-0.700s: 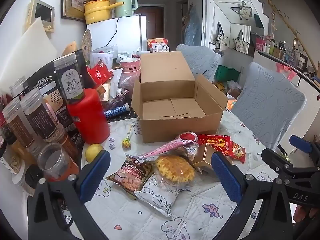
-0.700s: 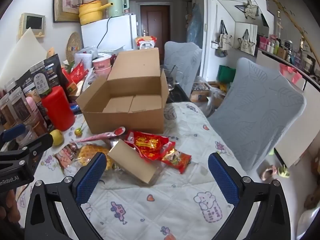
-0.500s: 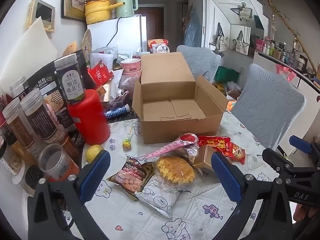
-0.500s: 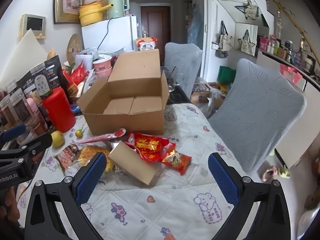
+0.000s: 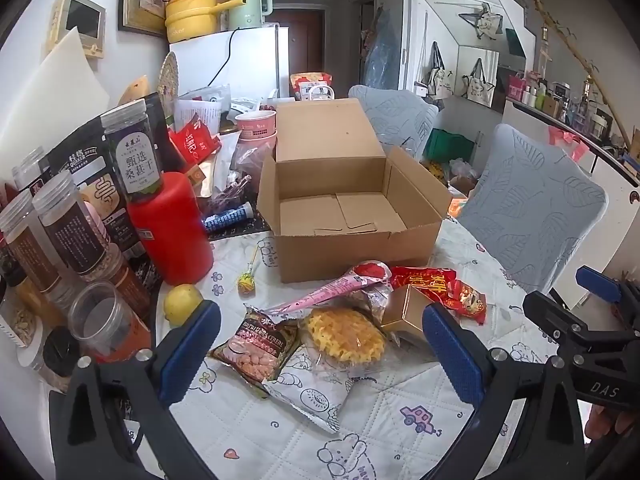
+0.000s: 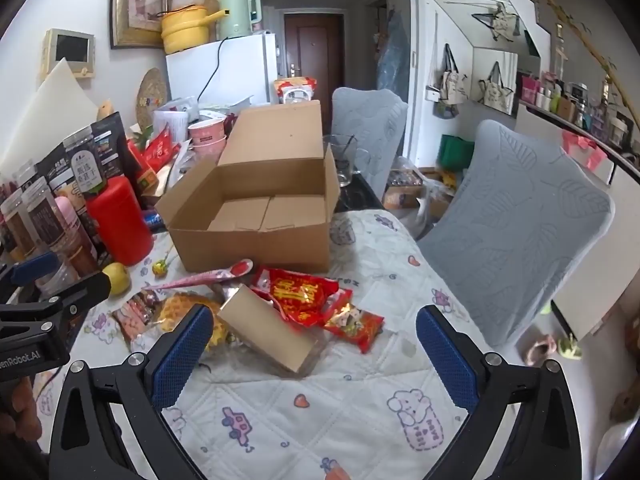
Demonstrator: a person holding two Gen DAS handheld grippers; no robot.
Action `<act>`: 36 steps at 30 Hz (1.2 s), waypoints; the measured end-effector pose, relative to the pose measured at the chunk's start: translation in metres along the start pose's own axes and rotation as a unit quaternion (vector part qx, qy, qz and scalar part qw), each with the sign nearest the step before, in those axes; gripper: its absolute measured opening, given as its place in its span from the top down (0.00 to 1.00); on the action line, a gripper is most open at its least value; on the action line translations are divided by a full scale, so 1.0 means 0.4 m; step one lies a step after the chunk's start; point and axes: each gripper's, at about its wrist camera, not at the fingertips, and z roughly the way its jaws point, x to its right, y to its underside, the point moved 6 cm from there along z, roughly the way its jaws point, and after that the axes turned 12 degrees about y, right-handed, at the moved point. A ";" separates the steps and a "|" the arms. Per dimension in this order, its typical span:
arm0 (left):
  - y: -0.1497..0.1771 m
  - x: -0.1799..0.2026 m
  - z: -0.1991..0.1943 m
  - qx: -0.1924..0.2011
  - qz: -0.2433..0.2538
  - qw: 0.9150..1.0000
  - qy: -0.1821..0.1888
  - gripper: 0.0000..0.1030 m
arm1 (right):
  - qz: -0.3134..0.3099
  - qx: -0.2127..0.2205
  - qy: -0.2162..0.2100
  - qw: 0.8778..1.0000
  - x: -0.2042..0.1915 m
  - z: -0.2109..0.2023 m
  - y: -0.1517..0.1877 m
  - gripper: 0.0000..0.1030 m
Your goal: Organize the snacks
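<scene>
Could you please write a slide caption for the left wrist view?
Open left gripper hovers over mixed snack packets before an empty brown cardboard box.

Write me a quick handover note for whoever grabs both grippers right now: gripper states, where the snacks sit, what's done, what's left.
Left gripper: open, empty, above the snack pile.
Right gripper: open, empty, above the gold box.
Cardboard box: open, nothing inside.
On the tablecloth in front of it: cereal packet, yellow pastry, pink cone, red packets, gold box.
Done: nothing packed yet.
Left: probably move every snack into the cardboard box.
</scene>
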 end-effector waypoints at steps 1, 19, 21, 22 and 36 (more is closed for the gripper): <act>0.000 0.000 0.000 0.000 0.000 1.000 0.000 0.00 | 0.000 0.000 0.001 1.000 0.000 0.000 0.000 0.00; 0.006 0.004 -0.001 -0.002 -0.001 1.000 0.004 0.00 | 0.000 0.004 -0.001 1.000 -0.006 -0.003 0.006 0.00; 0.008 0.007 -0.003 -0.001 0.000 1.000 0.005 0.00 | -0.002 0.006 -0.003 1.000 -0.003 -0.014 0.007 0.00; 0.009 0.008 -0.004 -0.001 0.000 1.000 0.006 0.00 | -0.003 0.007 -0.004 1.000 -0.004 -0.016 0.007 0.00; 0.004 0.012 -0.020 0.002 0.001 1.000 0.010 0.00 | -0.005 0.012 -0.011 1.000 -0.009 -0.028 0.008 0.00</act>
